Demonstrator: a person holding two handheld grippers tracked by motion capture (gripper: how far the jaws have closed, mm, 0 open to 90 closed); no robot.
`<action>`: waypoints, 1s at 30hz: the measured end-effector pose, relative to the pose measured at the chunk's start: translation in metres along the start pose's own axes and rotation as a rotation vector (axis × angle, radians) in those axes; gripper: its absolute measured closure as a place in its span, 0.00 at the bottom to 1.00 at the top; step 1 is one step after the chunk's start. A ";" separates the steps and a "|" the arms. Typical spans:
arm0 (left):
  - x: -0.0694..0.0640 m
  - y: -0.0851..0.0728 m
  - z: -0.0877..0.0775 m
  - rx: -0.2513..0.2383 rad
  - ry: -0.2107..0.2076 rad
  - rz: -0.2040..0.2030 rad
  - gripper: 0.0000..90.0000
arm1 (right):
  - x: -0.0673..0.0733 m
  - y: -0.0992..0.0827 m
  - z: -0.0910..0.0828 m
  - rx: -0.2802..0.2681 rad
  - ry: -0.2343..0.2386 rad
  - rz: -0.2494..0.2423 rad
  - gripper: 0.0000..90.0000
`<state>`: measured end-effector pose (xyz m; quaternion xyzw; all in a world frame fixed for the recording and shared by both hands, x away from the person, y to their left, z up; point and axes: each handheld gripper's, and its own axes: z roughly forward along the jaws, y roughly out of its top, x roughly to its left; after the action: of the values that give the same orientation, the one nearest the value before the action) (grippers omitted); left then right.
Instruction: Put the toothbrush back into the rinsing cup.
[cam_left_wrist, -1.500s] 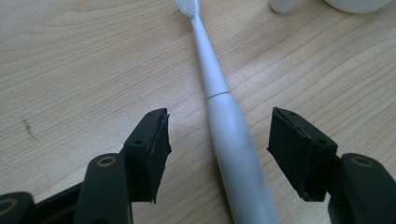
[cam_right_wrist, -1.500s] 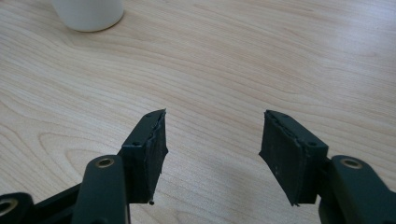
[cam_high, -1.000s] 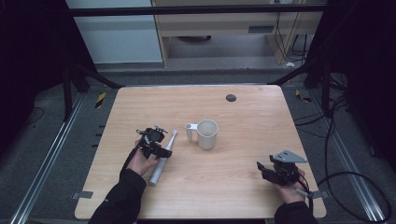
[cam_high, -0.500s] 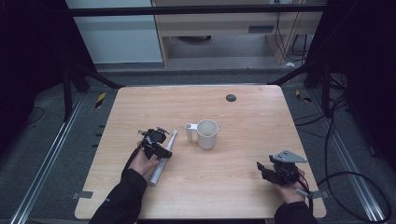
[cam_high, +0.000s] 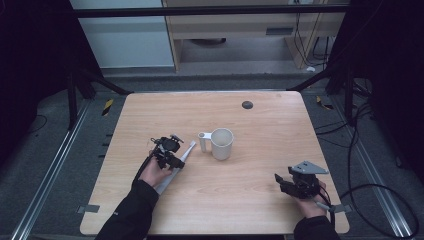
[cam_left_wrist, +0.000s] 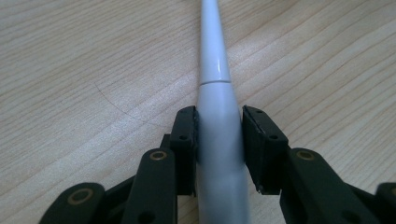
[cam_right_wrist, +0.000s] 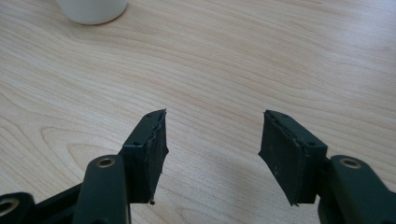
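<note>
Nearest, at the right edge of the pale wooden worktop (cam_high: 260, 200), the right gripper (cam_high: 292, 182) rests low with its fingers (cam_right_wrist: 149, 140) spread apart and nothing between them, seemingly parked out of the way. Farther in on the left, the left gripper (cam_high: 167, 151) has its fingers (cam_left_wrist: 184, 135) clenched on the thick end of a long white tapered plastic wand (cam_left_wrist: 215, 112) lying flat, probably ready for lifting. Just right of its tip stands a white handled ceramic mug (cam_high: 220, 143), upright, handle toward the wand.
</note>
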<state>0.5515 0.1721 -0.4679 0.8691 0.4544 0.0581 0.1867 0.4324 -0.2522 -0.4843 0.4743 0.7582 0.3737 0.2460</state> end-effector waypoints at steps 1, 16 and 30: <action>0.000 0.000 0.000 0.001 0.000 0.005 0.73 | 0.000 0.000 0.000 0.000 0.000 0.000 0.45; -0.004 -0.002 -0.015 -0.051 0.019 0.035 0.74 | -0.001 0.000 -0.001 0.001 0.001 0.006 0.45; -0.004 -0.013 -0.056 -0.181 0.016 0.029 0.74 | 0.000 0.000 -0.001 0.002 0.004 0.013 0.46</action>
<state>0.5239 0.1910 -0.4213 0.8548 0.4358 0.1084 0.2601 0.4315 -0.2531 -0.4834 0.4786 0.7561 0.3753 0.2417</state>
